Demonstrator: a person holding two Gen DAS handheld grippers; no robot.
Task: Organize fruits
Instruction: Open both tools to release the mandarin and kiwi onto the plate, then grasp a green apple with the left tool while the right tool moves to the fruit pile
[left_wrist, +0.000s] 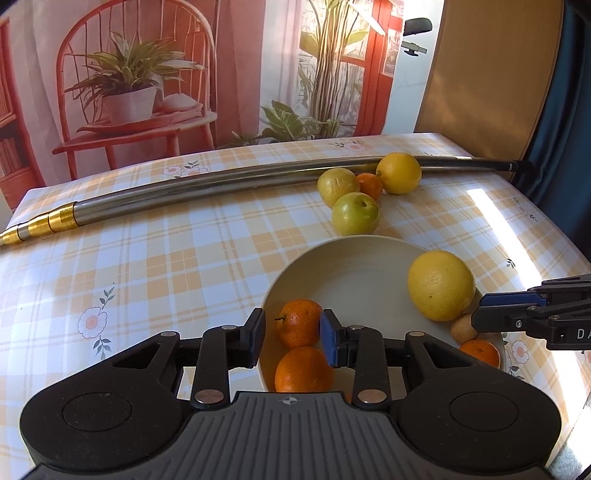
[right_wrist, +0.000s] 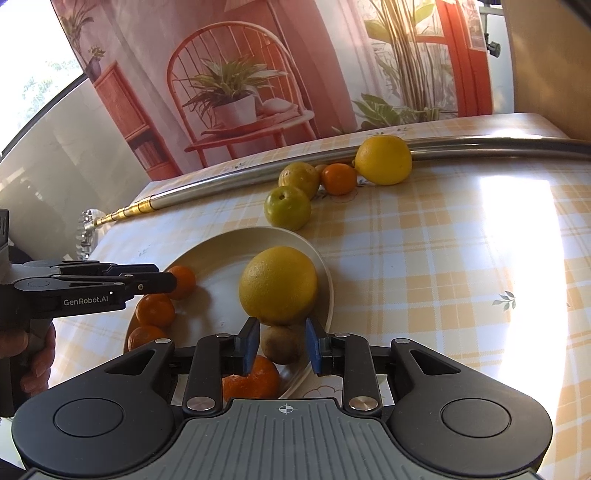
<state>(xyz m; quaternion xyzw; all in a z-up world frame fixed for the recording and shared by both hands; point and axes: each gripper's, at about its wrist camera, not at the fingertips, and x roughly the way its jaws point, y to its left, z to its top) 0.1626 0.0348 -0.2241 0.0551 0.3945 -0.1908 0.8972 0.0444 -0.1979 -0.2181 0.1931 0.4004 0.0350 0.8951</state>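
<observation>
Table (left_wrist: 147, 258): checked yellow cloth with flower prints.
Metal pole (left_wrist: 221, 184): lies along the far side, gold bands at one end.
Bowl (left_wrist: 351, 258): cream, near the front; holds a large yellow citrus (left_wrist: 441, 285), three mandarins and a small brown fruit (right_wrist: 282, 343).
Loose fruit: lemon (left_wrist: 399, 173), two green-yellow fruits and a small orange, clustered beside the pole, outside the bowl.
Left gripper (left_wrist: 293, 332): jaws spread around a mandarin (left_wrist: 299, 323) in the bowl, not pinching it.
Right gripper (right_wrist: 280, 341): jaws parted either side of the brown fruit, gaps visible.
</observation>
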